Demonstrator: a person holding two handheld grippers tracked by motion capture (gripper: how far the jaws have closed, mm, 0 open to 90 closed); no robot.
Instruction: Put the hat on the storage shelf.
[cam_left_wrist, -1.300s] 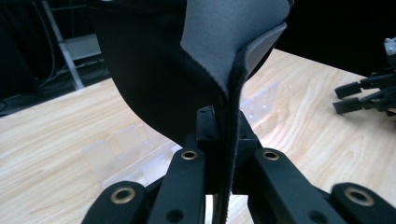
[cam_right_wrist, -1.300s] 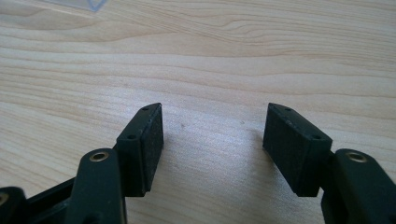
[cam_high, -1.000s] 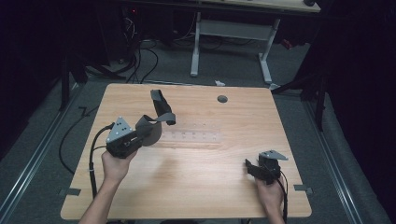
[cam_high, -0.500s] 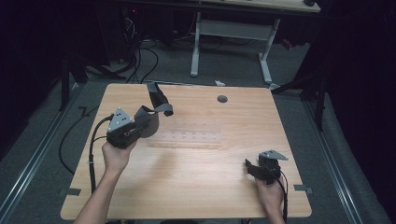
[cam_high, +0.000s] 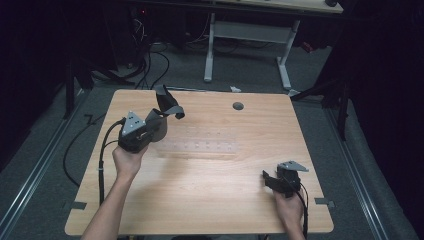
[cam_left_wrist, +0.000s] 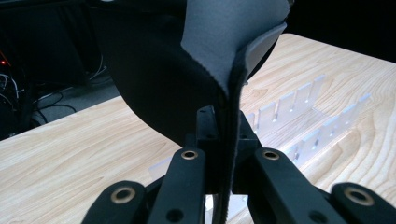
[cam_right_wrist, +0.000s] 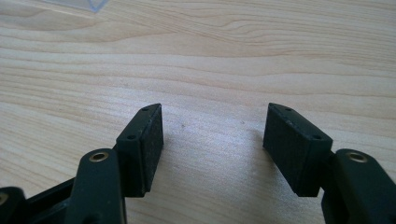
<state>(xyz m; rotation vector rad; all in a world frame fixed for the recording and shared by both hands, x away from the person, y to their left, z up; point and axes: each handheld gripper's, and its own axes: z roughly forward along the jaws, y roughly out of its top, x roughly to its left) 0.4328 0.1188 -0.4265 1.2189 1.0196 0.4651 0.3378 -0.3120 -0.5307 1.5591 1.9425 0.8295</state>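
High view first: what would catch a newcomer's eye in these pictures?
The dark grey fabric piece lifted off the table's far left part, pinched in the left gripper; its folded edge runs between the jaws in the left gripper view. Beside it lies a clear slotted rack, and the right gripper rests open near the right front corner.

place: probably a lab | wooden table (cam_high: 200, 200) | floor cables (cam_high: 150, 65) | dark surround | second desk frame (cam_high: 247, 50)

One wooden table (cam_high: 200, 200), one clear slotted rack (cam_high: 200, 148), one grey fabric piece (cam_high: 167, 107), two tools.
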